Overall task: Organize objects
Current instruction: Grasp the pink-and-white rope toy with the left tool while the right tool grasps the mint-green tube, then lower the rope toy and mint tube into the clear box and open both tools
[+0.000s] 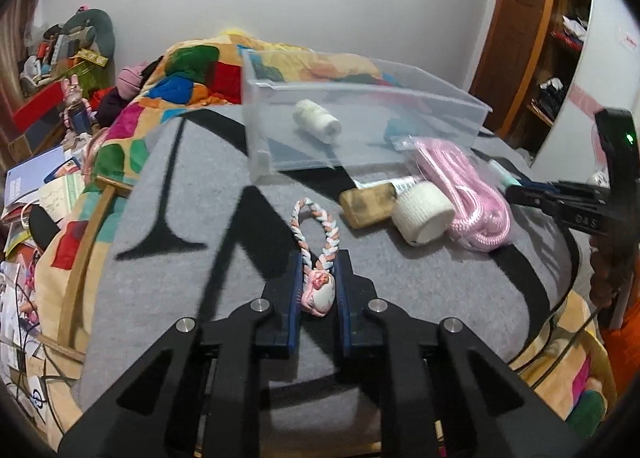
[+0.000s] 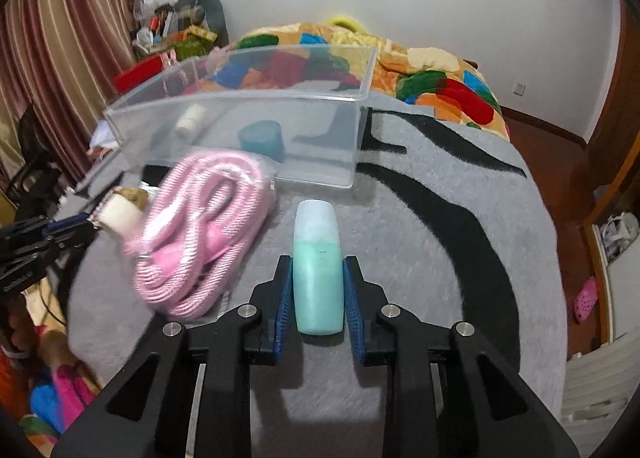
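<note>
In the left wrist view my left gripper is shut on a pink charm with a braided pink-and-white loop, just above the grey rug. In the right wrist view my right gripper is shut on a teal bottle that points toward the clear plastic bin. The bin holds a white roll and a teal item. A bagged pink rope, a white tape roll and a tan block lie in front of the bin.
The grey rug with black stripes covers a bed with a colourful patchwork blanket behind the bin. Clutter and papers lie left of the bed. A wooden shelf unit stands at the right.
</note>
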